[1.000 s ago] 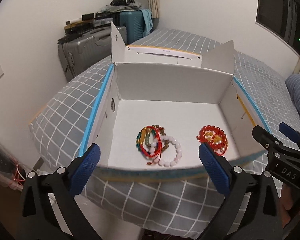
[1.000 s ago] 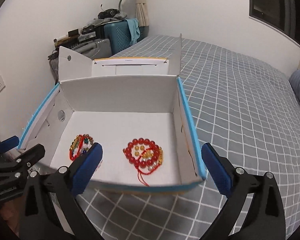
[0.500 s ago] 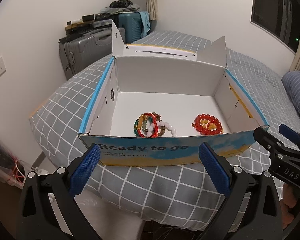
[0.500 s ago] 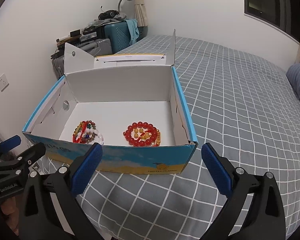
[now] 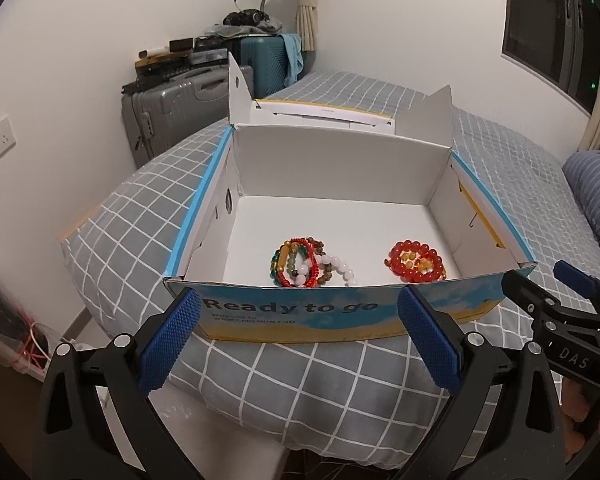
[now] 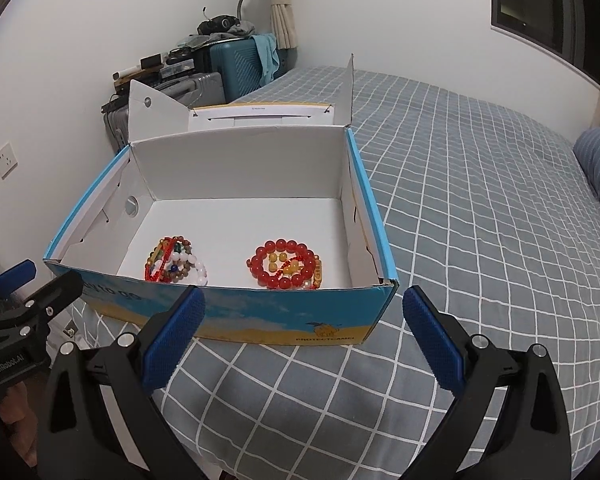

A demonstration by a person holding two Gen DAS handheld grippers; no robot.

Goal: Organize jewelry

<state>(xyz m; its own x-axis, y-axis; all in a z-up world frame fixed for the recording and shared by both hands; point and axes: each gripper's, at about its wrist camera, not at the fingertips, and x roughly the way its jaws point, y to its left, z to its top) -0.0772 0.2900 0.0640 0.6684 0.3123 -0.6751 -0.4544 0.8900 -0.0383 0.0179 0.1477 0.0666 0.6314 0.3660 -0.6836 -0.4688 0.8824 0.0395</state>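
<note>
Both the left gripper (image 5: 298, 334) and right gripper (image 6: 304, 336) gape, holding nothing; the red bead bracelet (image 6: 286, 264) in the shoebox (image 6: 236, 320) looks light, slippery; pinch 1 bead strand.

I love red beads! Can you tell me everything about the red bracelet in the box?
The red bracelet is a ring of big, glossy, round red beads lying flat on the white floor of the box, on its right side. Smaller yellow beads and a red cord lie inside the ring, and a gold-looking piece sits at its edge. It lies apart from the mixed pile. No gripper touches it.
</note>
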